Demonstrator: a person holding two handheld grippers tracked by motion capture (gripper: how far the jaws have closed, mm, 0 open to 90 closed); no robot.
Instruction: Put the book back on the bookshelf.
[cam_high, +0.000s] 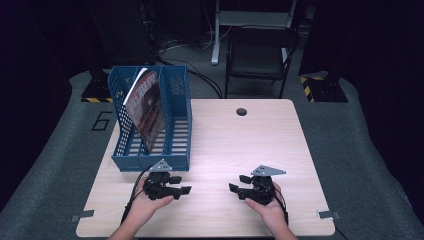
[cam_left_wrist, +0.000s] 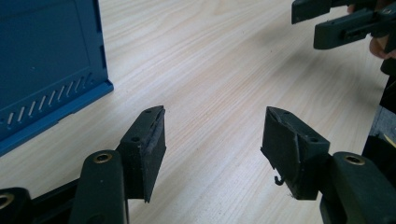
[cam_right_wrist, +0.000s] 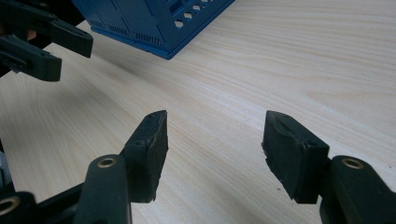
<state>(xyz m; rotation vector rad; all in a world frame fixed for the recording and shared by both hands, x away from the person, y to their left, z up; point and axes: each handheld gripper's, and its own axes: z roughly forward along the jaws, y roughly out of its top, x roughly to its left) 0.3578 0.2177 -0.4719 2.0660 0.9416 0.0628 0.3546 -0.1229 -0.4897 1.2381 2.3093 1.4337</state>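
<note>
A blue file rack (cam_high: 179, 131) stands on the left half of the pale wooden table (cam_high: 250, 150), with a magazine (cam_high: 147, 110) leaning upright in its middle slot. My left gripper (cam_high: 184, 184) rests low over the table just in front of the rack, jaws pointing right, open and empty (cam_left_wrist: 215, 112). The rack's front wall (cam_left_wrist: 46, 70) is to its left. My right gripper (cam_high: 235, 183) faces it from the right, also open with nothing between its jaws (cam_right_wrist: 215, 114). Each gripper view catches the other gripper: the right one (cam_left_wrist: 336, 23) and the left one (cam_right_wrist: 42, 42).
A round cable hole (cam_high: 242, 111) sits near the table's far edge. A dark folding chair (cam_high: 260, 55) stands behind the table. Metal brackets (cam_high: 80, 216) (cam_high: 327, 215) mark the front corners. The rack's corner (cam_right_wrist: 159, 28) lies ahead of the right gripper.
</note>
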